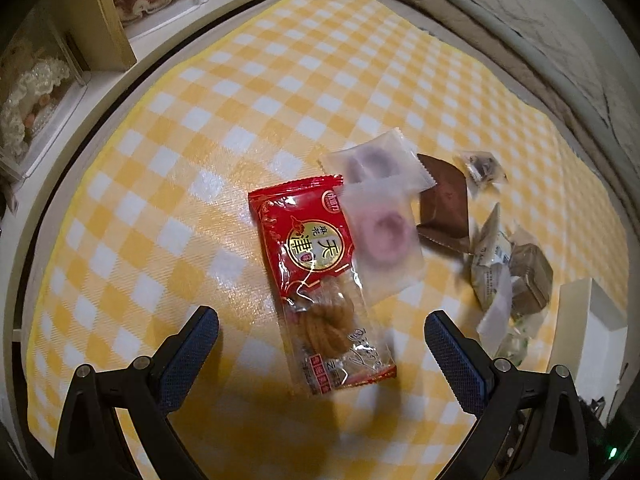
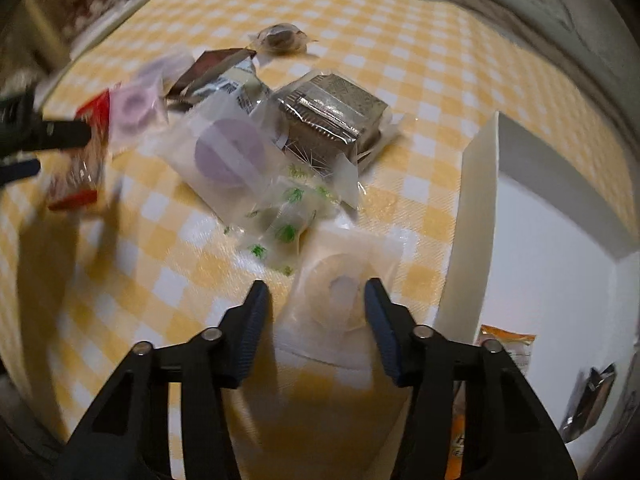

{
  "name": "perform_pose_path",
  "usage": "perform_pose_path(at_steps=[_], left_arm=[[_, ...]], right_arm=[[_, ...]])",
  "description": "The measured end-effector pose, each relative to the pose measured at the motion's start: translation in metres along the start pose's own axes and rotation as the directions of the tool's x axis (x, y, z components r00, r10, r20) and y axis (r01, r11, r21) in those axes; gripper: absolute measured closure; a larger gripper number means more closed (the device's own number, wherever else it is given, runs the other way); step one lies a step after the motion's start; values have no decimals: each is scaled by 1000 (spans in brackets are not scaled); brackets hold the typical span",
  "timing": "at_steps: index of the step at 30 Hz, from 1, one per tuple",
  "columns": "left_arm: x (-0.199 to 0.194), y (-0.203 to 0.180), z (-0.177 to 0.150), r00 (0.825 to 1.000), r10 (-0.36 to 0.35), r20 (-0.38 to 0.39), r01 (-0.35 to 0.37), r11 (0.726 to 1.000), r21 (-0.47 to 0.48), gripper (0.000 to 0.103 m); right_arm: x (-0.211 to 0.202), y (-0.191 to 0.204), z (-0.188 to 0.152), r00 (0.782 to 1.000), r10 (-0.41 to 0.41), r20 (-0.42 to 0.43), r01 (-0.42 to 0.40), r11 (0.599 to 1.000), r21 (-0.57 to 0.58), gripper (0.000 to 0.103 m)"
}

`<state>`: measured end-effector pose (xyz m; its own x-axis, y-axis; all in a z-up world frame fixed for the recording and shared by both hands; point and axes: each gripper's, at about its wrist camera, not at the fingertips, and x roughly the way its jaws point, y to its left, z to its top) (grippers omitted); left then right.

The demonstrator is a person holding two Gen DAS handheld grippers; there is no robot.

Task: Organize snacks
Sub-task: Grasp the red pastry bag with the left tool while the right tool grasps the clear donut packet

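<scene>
A red twisted-dough snack pack (image 1: 316, 276) lies on the yellow checked cloth between the open fingers of my left gripper (image 1: 322, 330). A frosted packet with a pink pastry (image 1: 384, 236) overlaps its right side. My right gripper (image 2: 316, 300) is open, its fingers either side of a frosted packet with a pale ring pastry (image 2: 340, 300) on the cloth. Ahead of it lie a purple pastry packet (image 2: 228, 156), a green-printed packet (image 2: 288, 216) and a brown boxed cake (image 2: 332, 116). The white box (image 2: 552, 240) stands to the right.
A brown wrapper (image 1: 444, 204), a small dark candy (image 1: 482, 168) and other packets (image 1: 508, 276) lie right of the red pack. The white box holds an orange packet (image 2: 508, 344) and a foil one (image 2: 588, 404). Display boxes (image 1: 48, 92) stand beyond the table's left edge.
</scene>
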<state>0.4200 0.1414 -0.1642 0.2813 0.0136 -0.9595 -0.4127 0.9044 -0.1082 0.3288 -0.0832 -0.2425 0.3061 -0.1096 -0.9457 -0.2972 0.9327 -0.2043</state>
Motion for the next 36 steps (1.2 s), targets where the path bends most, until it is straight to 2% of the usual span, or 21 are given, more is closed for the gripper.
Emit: perform_pose_path(at_steps=[6,7,8,11,14,17,18,22,27,30,33,36], left_arm=[[13,1,4,1000,-27,3,27,1000,16,3],[13,0,3,1000,-29,6,28,999,23,4],[16,-1,4,1000,-31,7,30,999,30,5],[9,5,-7,999,-32,7,31,999,41,11],[8,6,-11,1000,-26,-2,26,998,59,19],[6,7,-16,1000,-22,-7,22,996,84,24],[4,8,-19,1000,-23,-9,24,996,90,25],[1,12,-23,1000,-23,-13,24,991,128,31],[-11,21,-30,999,-33,-16,35,987,157,49],[-18,26,-34,999,-39,-15,41,986,162,55],[-21,29,-36,999,-42,-19,44,984,170,57],[-24,29,-37,999,-39,-22,42,984,175,58]], right_arm=[[-10,12,-21,996,93,-3,-93,991,-101,73],[-8,18,-25,991,129,-25,-131,984,-121,79],[-6,23,-31,985,167,-53,-172,976,-130,81],[-12,30,-40,981,186,-49,-192,968,-163,80],[-20,23,-37,973,223,-52,-227,969,-96,80],[-29,11,-26,979,205,-10,-206,978,-32,80],[-31,5,-22,980,198,1,-198,980,-12,79],[-30,-19,0,986,169,17,-169,978,119,56],[-22,-37,12,987,163,-8,-158,968,194,55],[-11,-36,16,987,155,-35,-146,970,195,52],[4,-25,18,994,93,-65,-81,983,167,48],[9,-8,17,997,31,-67,-25,995,94,36]])
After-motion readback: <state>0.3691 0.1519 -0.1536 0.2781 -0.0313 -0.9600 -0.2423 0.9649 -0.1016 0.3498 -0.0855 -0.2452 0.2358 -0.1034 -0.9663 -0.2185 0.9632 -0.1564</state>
